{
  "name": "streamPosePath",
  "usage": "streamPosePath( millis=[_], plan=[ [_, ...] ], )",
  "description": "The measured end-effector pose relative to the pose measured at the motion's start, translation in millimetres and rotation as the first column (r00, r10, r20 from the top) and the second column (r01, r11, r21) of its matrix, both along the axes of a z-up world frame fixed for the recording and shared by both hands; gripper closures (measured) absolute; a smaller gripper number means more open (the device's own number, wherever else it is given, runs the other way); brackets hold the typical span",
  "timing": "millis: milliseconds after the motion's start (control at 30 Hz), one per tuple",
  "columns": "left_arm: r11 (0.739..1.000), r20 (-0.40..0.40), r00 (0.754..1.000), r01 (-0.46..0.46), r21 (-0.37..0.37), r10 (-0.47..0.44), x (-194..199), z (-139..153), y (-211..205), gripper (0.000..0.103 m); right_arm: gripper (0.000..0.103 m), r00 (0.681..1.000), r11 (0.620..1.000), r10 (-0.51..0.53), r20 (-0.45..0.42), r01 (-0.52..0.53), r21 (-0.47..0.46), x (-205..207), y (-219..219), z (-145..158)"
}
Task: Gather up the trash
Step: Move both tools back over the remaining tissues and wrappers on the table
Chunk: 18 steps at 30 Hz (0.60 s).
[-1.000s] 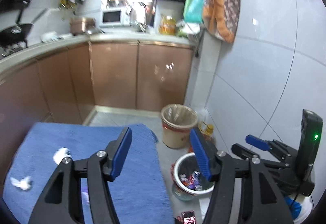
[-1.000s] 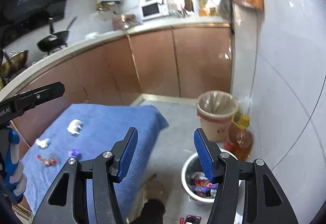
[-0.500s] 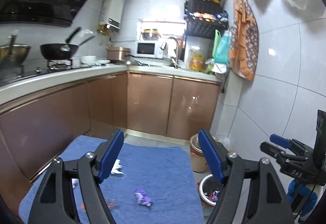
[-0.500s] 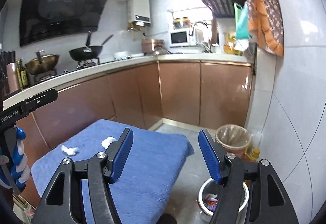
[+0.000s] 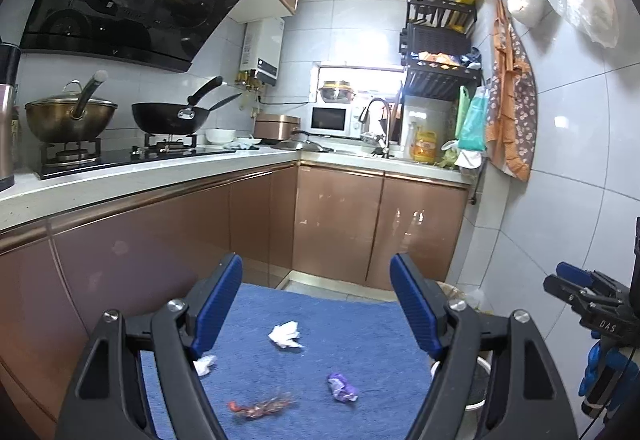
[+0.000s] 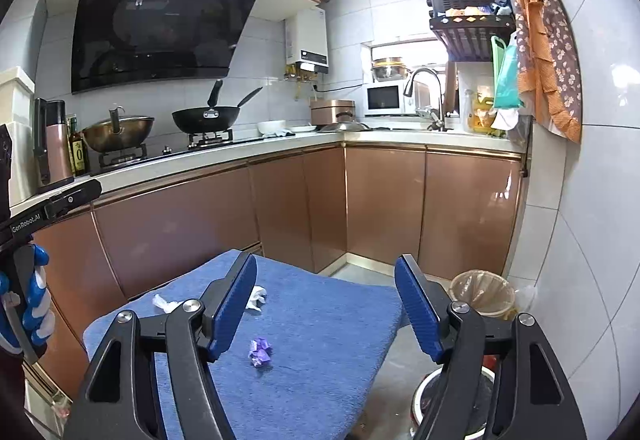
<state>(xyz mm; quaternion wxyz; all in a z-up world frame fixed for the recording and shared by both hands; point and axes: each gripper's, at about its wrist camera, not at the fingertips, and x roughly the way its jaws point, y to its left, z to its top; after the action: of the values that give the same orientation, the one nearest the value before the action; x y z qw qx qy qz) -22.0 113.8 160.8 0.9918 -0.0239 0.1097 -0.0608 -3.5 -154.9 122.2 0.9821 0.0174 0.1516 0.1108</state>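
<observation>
A blue cloth-covered table (image 5: 360, 324) (image 6: 320, 320) holds trash: a white crumpled tissue (image 5: 285, 335) (image 6: 256, 297), a second white tissue (image 5: 205, 364) (image 6: 164, 303), a purple wrapper (image 5: 341, 392) (image 6: 260, 352) and a red wrapper (image 5: 260, 407). My left gripper (image 5: 316, 304) is open and empty, held above the table's near side. My right gripper (image 6: 326, 304) is open and empty, above the table's right part. A white bin (image 6: 486, 372) with trash sits on the floor under the right gripper, mostly hidden.
A lined brown waste basket (image 6: 482, 294) stands on the floor by the tiled wall. Brown cabinets (image 5: 340, 224) and a counter with stove, pans and sink run behind the table. The right gripper shows at the edge of the left wrist view (image 5: 592, 304).
Both grippers have tilted up and drawn back from the floor bins, so the kitchen and the whole table top with its trash have come into view. Both stay open.
</observation>
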Motion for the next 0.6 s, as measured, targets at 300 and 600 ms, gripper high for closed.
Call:
streamPosePath(
  millis=[300,600],
  plan=[
    [1.0,-0.107,0.994,-0.001,0.029,0.004,27,-39,24,0.028,0.032,0.998,1.0,0.03,-0.057,-0.03,-0.005,27,13,-19],
    [0.999,-0.261,0.965,0.022,0.026,-0.014,70,-105,54,0.028,0.032,0.984,0.997,0.066,-0.164,-0.071,-0.021,70,37,-58]
  ],
)
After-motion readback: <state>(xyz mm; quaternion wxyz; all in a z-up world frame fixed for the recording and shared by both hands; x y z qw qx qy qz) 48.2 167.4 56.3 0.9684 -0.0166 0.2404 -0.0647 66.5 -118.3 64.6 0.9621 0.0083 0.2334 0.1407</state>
